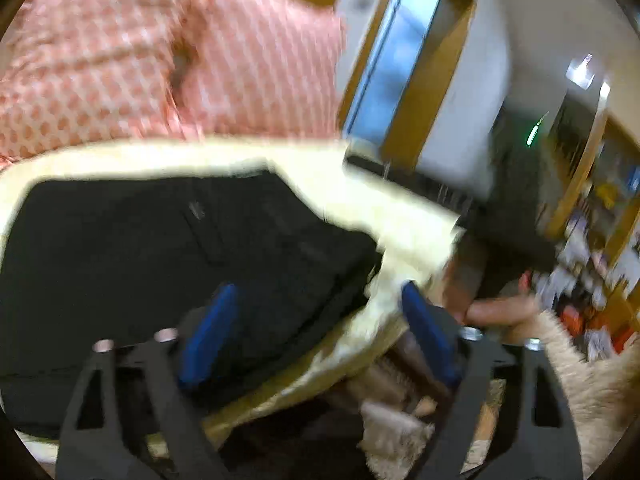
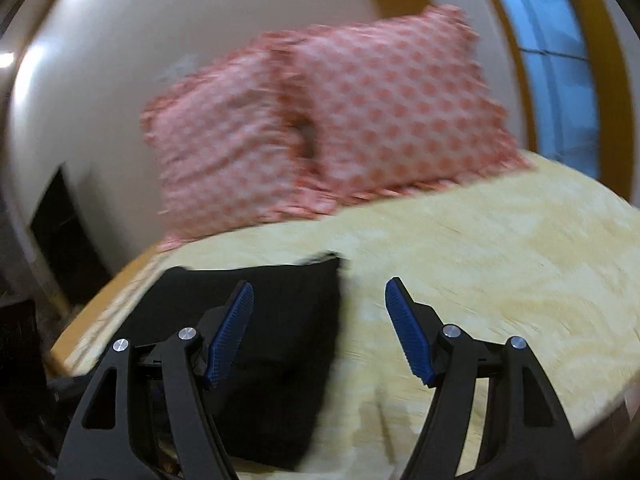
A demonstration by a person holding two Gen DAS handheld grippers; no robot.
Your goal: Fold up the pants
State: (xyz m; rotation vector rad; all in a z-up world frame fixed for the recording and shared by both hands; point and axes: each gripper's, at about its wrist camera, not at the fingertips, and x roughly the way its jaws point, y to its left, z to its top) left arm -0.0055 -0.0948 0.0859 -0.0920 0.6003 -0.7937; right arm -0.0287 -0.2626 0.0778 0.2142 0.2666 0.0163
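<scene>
Both hand-held grippers, left (image 1: 316, 320) and right (image 2: 320, 320), gape wide, empty, above black pants (image 2: 280, 320).

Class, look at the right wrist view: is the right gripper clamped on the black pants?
No. The right gripper has its blue pads spread wide apart, holding nothing, above the black pants on the yellow blanket.

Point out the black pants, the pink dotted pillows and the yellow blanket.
black folded pants (image 2: 280, 320): right wrist view, middle of the top layer.
pink dotted pillows (image 2: 392, 104): right wrist view, face of the right-hand pillow.
yellow fuzzy blanket (image 2: 500, 248): right wrist view, bare stretch.
</scene>
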